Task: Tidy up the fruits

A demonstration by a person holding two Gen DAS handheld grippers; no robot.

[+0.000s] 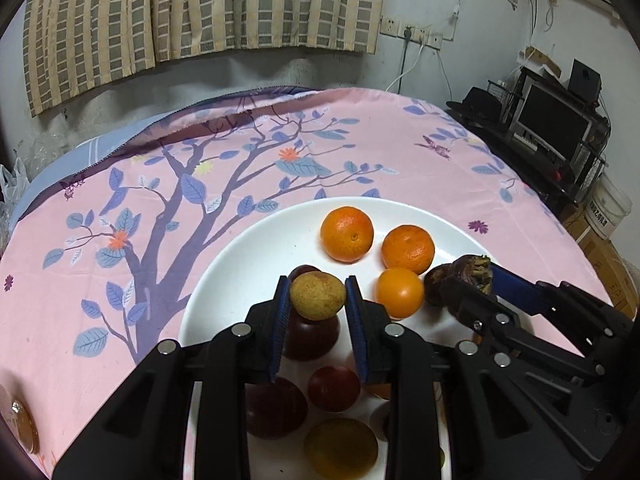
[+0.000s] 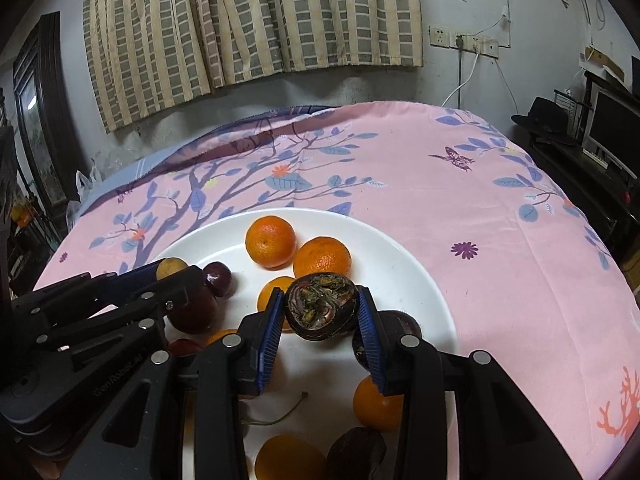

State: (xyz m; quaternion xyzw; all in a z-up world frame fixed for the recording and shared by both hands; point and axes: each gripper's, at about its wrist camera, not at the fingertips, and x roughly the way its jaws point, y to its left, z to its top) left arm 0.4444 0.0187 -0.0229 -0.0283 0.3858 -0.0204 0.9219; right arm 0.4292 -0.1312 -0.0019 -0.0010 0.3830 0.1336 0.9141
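Note:
A white plate on the pink floral cloth holds several fruits: oranges, dark plums and a yellow-green fruit. My left gripper is shut on a small yellow-green fruit above the plate. My right gripper is shut on a dark purple mangosteen, held above the plate's middle. The right gripper also shows in the left wrist view, to the right of the left gripper. The plate and oranges show in the right wrist view too.
The pink cloth covers a round table. A curtain hangs on the wall behind. A dark shelf with a monitor stands at the right. A brown round object lies at the cloth's left edge.

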